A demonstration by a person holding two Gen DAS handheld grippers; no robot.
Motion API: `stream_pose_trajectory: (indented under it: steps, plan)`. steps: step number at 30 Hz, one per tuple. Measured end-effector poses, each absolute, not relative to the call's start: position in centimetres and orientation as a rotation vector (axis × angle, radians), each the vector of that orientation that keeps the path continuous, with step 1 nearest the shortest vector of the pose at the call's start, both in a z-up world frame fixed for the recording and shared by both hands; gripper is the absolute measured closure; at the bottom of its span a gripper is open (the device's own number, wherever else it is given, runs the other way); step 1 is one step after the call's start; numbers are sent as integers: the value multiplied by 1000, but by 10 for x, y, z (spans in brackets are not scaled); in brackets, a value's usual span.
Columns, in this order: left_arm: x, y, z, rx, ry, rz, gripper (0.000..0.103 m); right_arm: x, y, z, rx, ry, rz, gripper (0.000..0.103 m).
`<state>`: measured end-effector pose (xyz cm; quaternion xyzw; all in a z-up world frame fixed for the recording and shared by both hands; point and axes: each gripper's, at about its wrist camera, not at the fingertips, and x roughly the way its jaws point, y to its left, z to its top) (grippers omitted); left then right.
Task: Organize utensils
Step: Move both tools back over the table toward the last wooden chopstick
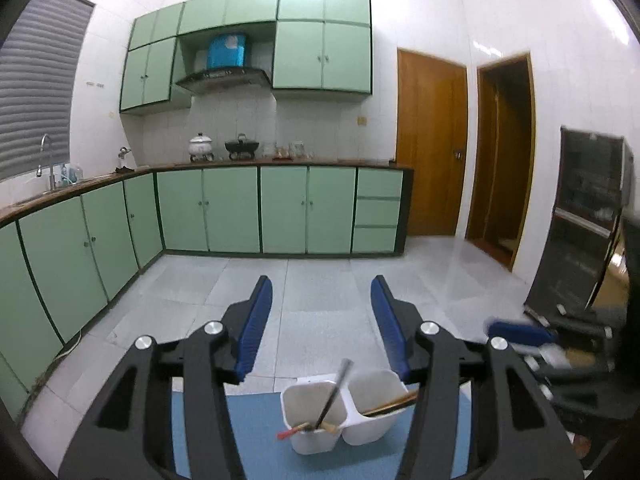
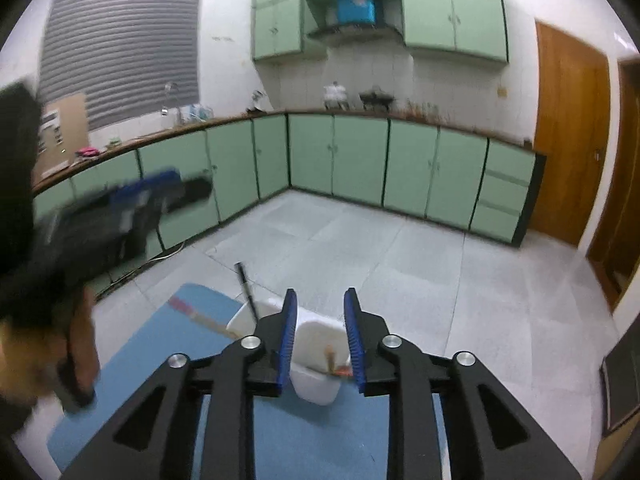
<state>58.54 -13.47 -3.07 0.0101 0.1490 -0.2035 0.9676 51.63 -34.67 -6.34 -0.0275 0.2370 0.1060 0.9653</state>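
A white two-compartment utensil holder (image 1: 340, 412) stands on a blue mat (image 1: 248, 428). Its left compartment holds a dark-handled utensil (image 1: 334, 392) and a red-tipped wooden one (image 1: 296, 431); the right compartment holds wooden chopsticks (image 1: 394, 403). My left gripper (image 1: 322, 308) is open and empty, raised above and behind the holder. In the right wrist view my right gripper (image 2: 321, 320) is open and empty just above the holder (image 2: 316, 364), with the dark handle (image 2: 248, 292) sticking up at left. The left gripper (image 2: 152, 196) shows blurred at left.
Green base cabinets (image 1: 208, 208) run along the far and left walls, with a sink (image 1: 48, 160) and pots (image 1: 202, 146) on the counter. Wooden doors (image 1: 432, 152) are at right. A dark glass cabinet (image 1: 584, 220) stands at far right. The floor is grey tile (image 1: 320, 276).
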Motion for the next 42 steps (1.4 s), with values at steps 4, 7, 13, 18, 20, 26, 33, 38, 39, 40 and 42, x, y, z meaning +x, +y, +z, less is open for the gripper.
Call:
stream_pose_trajectory:
  steps: [4, 7, 13, 18, 20, 26, 33, 38, 39, 40, 42]
  plan:
    - [523, -93, -24, -22, 280, -437, 38, 416, -352, -119, -107, 413, 143, 33]
    - [471, -68, -43, -16, 277, -425, 34, 382, -359, -196, -40, 541, 100, 10]
    - [399, -21, -125, -123, 446, -383, 33, 383, -374, -285, 128, 755, -61, 6]
    - [371, 4, -169, -150, 534, -328, 33, 427, -379, -299, 188, 904, -120, 6]
    - [372, 13, -182, -171, 554, -314, 33, 441, -375, -306, 133, 935, -145, 5]
    - [389, 14, -205, -135, 568, -306, 32, 438, -373, -309, 125, 938, -142, 5]
    - [415, 18, -231, -184, 556, -311, 28, 447, -371, -306, 120, 939, -144, 5]
    - [428, 22, -243, -224, 545, -261, 26, 452, -369, -305, 121, 940, -144, 5]
    - [430, 27, -243, -249, 550, -240, 26, 452, -369, -305, 121, 940, -144, 5]
    - [430, 32, -244, -284, 555, -232, 25, 452, -369, -305, 120, 940, -144, 5]
    - [431, 35, -248, -308, 564, -216, 25, 452, -369, -305, 121, 940, -144, 5]
